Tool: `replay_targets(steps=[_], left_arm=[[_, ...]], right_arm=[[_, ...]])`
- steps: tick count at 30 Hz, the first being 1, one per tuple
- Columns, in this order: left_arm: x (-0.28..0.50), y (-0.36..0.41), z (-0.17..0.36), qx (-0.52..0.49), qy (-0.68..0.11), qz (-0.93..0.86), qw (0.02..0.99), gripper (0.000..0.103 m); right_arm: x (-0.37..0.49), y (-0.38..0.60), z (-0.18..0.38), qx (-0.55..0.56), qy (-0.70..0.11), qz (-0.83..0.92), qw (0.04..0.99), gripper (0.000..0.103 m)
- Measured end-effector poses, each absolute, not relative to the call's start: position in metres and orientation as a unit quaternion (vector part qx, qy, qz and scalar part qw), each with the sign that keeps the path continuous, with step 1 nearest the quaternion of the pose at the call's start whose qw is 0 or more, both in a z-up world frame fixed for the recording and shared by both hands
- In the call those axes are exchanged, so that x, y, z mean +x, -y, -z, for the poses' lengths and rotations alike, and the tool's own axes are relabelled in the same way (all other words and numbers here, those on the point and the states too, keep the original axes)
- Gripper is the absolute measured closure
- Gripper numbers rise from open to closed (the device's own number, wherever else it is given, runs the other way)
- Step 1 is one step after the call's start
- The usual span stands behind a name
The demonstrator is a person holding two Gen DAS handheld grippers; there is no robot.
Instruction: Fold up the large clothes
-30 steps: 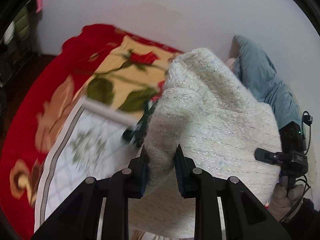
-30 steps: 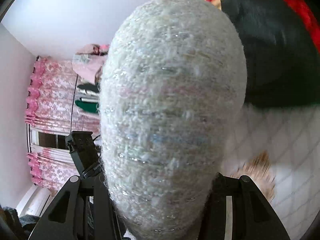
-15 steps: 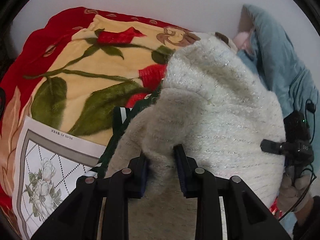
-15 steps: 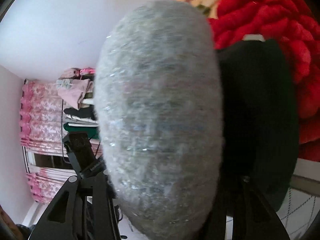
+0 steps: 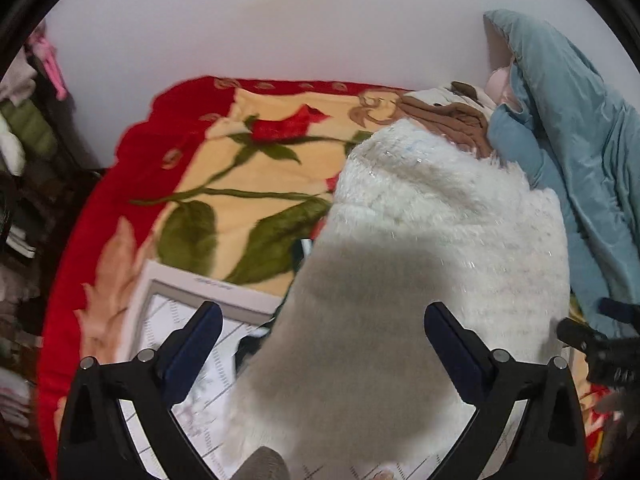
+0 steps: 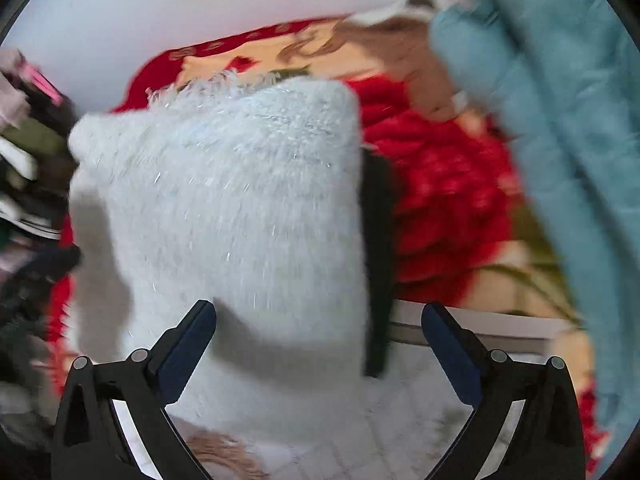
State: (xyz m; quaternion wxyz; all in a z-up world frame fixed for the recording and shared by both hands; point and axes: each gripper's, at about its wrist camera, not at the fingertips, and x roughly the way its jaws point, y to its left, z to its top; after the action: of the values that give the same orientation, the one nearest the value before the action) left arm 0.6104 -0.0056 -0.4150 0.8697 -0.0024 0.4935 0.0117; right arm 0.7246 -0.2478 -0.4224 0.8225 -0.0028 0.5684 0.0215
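Observation:
A fluffy white sweater with silver threads [image 5: 440, 232] lies folded on the bed, on top of a dark garment [image 6: 376, 248] whose edge shows beside it. The sweater also fills the middle of the right wrist view [image 6: 232, 208]. My left gripper [image 5: 320, 322] is open, its jaws wide apart over the sweater's near end, holding nothing. My right gripper [image 6: 318, 322] is open too, just above the sweater's near edge, and empty.
A red and cream rose-print blanket [image 5: 224, 184] covers the bed, with a white patterned sheet [image 5: 180, 320] on it. A light blue jacket [image 5: 568, 128] and a brown garment [image 5: 444, 116] lie at the far right by the wall. Hung clothes [image 5: 20, 128] stand at the left.
Both grippers were shut on the white sweater and carried it; now both have opened and let it go, and it rests folded on the bed.

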Motion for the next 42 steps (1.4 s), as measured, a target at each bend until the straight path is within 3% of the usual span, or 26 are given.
replay_targets(steps=[11,29,36,42], left_arm=[[0.507,0.008,0.328,0.001,-0.467,-0.034,0.883,0.0],[0.279,0.003,0.105,0.009,-0.4,0.007,0.917,0.0],[0.221,-0.001,0.062,0.01,-0.392,-0.003,0.92,0.0],[0.186,0.0,0.039,0.008,-0.402,-0.01,0.916,0.0]], right_arm=[[0.583,0.239,0.346,-0.03,-0.519,0.058,0.852,0.0],[0.285,0.188,0.054,-0.021,-0.404,0.104,0.908,0.0],[0.197,0.184,-0.017,-0.016,-0.37,0.1,0.923,0.0],[0.149,0.186,-0.046,-0.015,-0.369,0.088,0.925,0.0]])
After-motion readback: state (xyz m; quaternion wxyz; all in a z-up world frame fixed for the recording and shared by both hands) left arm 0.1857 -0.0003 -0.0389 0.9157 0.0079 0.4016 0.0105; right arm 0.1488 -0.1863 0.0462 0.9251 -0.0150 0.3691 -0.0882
